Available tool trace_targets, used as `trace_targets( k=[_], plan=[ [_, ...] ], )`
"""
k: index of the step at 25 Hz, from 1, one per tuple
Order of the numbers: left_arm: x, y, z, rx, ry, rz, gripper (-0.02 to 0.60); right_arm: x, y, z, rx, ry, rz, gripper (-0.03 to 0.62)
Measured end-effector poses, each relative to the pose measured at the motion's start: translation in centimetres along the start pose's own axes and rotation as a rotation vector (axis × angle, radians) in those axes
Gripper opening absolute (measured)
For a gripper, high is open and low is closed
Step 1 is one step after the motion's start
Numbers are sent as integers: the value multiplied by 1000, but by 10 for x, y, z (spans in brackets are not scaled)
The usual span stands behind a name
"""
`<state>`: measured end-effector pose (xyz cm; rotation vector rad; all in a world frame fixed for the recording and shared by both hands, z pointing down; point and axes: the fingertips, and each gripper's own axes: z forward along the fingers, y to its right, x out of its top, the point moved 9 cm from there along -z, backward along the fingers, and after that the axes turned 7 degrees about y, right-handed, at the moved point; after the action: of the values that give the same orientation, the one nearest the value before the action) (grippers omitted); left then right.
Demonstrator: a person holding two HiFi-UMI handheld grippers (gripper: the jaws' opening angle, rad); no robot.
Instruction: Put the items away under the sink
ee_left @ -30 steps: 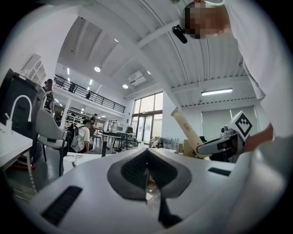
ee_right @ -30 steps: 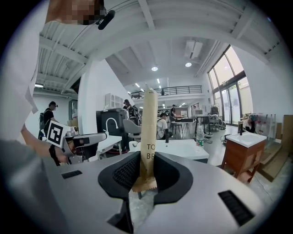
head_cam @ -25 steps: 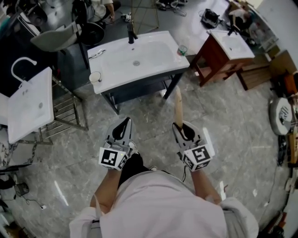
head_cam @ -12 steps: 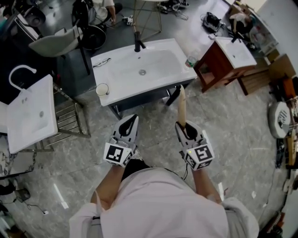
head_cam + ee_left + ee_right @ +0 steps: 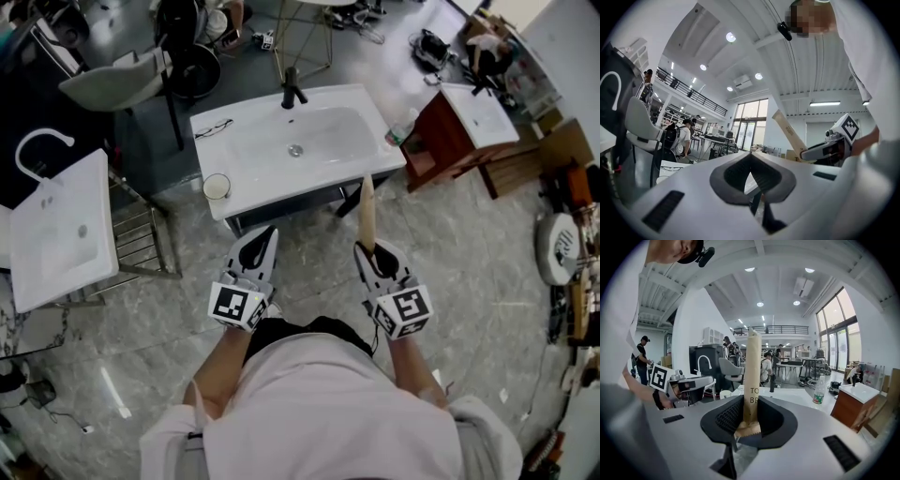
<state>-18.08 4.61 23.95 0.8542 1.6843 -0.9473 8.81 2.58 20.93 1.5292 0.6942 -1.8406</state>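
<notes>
A long tan cardboard box (image 5: pixel 366 212) sticks forward out of my right gripper (image 5: pixel 367 250), which is shut on its near end. In the right gripper view the box (image 5: pixel 751 376) stands upright between the dark pads. My left gripper (image 5: pixel 269 232) is beside it, jaws closed to a point with nothing in them. Both hover over the marble floor just short of the white sink vanity (image 5: pixel 253 150), whose dark open frame (image 5: pixel 281 202) shows beneath the basin. On the vanity top are a black faucet (image 5: pixel 292 89), a cup (image 5: pixel 217 187), a clear bottle (image 5: pixel 398 127) and glasses (image 5: pixel 214 128).
Another white sink on a metal rack (image 5: pixel 61 220) stands at the left. A wooden vanity (image 5: pixel 441 136) sits to the right of the main one. A grey chair (image 5: pixel 112 80) and people at tables are behind. Clutter lines the right edge (image 5: pixel 562 239).
The sink vanity has drawn nearer and lower in the head view; both grippers, side by side, have come closer to its front edge. The box stays in the right gripper.
</notes>
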Motion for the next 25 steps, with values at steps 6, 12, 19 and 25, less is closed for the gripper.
trace_targets(
  k=[6, 12, 19, 25],
  plan=[
    [-2, 1, 10, 4, -1, -9, 3, 7, 13, 11, 6, 7, -8, 97],
    [-5, 8, 24, 22, -35, 14, 3, 5, 31, 20, 46, 20, -4, 97],
    [-27, 38, 72, 116, -57, 53, 3, -16, 105, 30, 132, 3, 13, 97],
    [-57, 55, 111, 190, -86, 91, 3, -60, 153, 48, 224, -61, 42, 97]
  ],
)
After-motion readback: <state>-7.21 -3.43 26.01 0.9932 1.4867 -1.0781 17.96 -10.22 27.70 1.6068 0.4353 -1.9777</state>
